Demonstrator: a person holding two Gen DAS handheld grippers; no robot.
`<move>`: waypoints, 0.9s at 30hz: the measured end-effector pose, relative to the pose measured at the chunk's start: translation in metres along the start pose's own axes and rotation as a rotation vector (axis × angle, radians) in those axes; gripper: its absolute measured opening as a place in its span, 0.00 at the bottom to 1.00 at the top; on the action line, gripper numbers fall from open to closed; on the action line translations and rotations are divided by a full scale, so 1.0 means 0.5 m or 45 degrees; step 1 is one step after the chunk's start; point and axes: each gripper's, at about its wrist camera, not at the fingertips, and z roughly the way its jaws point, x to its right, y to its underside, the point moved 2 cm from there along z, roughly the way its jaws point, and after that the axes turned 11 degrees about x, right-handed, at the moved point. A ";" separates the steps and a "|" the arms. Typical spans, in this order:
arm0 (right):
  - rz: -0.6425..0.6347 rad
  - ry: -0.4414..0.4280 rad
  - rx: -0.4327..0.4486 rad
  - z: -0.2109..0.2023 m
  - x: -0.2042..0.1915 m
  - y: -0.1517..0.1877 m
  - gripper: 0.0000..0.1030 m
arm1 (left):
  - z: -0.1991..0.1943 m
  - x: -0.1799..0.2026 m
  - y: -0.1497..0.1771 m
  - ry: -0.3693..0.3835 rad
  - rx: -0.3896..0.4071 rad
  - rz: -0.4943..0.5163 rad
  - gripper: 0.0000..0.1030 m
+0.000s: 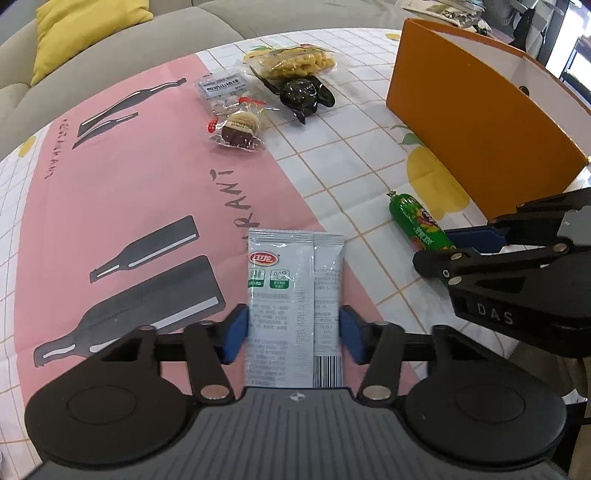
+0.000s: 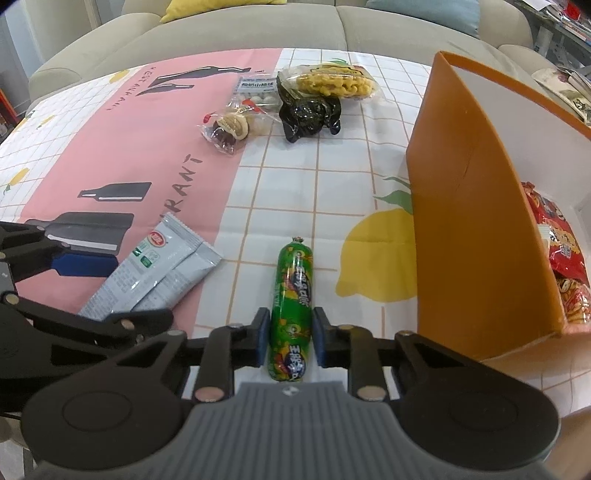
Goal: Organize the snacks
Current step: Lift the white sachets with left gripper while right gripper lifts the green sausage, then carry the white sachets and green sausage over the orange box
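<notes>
My left gripper (image 1: 293, 330) is shut on a grey snack sachet (image 1: 295, 291), its blue pads pressing both long edges; the sachet also shows in the right wrist view (image 2: 155, 273). My right gripper (image 2: 290, 334) straddles a green sausage stick (image 2: 291, 306) lying on the table; the left pad touches it, the right pad stands a little off. The sausage also shows in the left wrist view (image 1: 419, 223). An orange box (image 2: 476, 221) stands at the right, also in the left wrist view (image 1: 484, 122), with red snack bags (image 2: 561, 251) inside.
Far across the tablecloth (image 2: 303, 192) lie a yellow cracker pack (image 2: 332, 83), a black wrapped snack (image 2: 310, 110), a clear pack of cookies (image 2: 229, 129) and a small white-labelled pack (image 2: 255, 92). A grey sofa (image 2: 236, 33) stands beyond the table.
</notes>
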 end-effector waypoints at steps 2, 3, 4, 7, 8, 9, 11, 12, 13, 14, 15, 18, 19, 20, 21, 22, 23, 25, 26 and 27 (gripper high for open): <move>0.007 -0.001 0.001 0.000 0.001 0.000 0.21 | -0.001 -0.001 0.001 -0.003 0.009 -0.017 0.55; 0.010 -0.002 0.001 0.001 0.002 0.000 0.21 | -0.002 -0.002 0.001 -0.003 0.011 -0.027 0.54; 0.017 -0.004 -0.002 0.001 0.003 -0.001 0.21 | -0.005 -0.004 0.001 -0.003 0.012 -0.045 0.54; 0.047 -0.011 0.006 -0.007 0.007 -0.006 0.20 | -0.017 -0.009 -0.002 0.000 0.019 -0.103 0.53; 0.051 -0.015 0.016 -0.012 0.008 -0.009 0.20 | -0.023 -0.012 -0.004 0.001 0.025 -0.123 0.53; 0.052 -0.020 0.027 -0.018 0.009 -0.013 0.20 | -0.030 -0.014 -0.008 0.003 0.031 -0.141 0.53; 0.061 -0.034 0.050 -0.032 0.009 -0.024 0.20 | -0.046 -0.019 -0.019 0.004 0.048 -0.183 0.53; 0.069 -0.042 0.060 -0.038 0.009 -0.029 0.20 | -0.054 -0.022 -0.025 0.007 0.055 -0.205 0.53; 0.074 -0.047 0.070 -0.046 0.009 -0.034 0.20 | -0.063 -0.023 -0.032 0.013 0.069 -0.229 0.53; 0.077 -0.051 0.083 -0.055 0.010 -0.039 0.20 | -0.073 -0.024 -0.040 0.021 0.082 -0.254 0.52; 0.080 -0.055 0.096 -0.065 0.012 -0.043 0.20 | -0.082 -0.024 -0.048 0.028 0.093 -0.275 0.52; 0.091 -0.065 0.137 -0.096 0.022 -0.054 0.20 | -0.112 -0.017 -0.072 0.059 0.133 -0.320 0.52; 0.095 -0.068 0.150 -0.108 0.028 -0.058 0.20 | -0.122 -0.013 -0.080 0.072 0.146 -0.332 0.52; 0.100 -0.070 0.163 -0.120 0.034 -0.062 0.20 | -0.131 -0.009 -0.089 0.085 0.158 -0.345 0.52; 0.105 -0.071 0.174 -0.132 0.041 -0.068 0.20 | -0.139 -0.005 -0.099 0.099 0.168 -0.356 0.52; 0.110 -0.071 0.182 -0.144 0.048 -0.074 0.20 | -0.146 0.001 -0.108 0.114 0.177 -0.367 0.52; 0.120 -0.069 0.189 -0.156 0.058 -0.081 0.20 | -0.154 0.007 -0.119 0.132 0.184 -0.377 0.52; 0.142 -0.067 0.197 -0.175 0.076 -0.093 0.20 | -0.164 0.020 -0.140 0.160 0.197 -0.389 0.52; 0.158 -0.070 0.204 -0.187 0.089 -0.101 0.20 | -0.169 0.028 -0.153 0.174 0.203 -0.392 0.52; 0.168 -0.071 0.210 -0.196 0.101 -0.107 0.20 | -0.171 0.034 -0.164 0.185 0.208 -0.392 0.52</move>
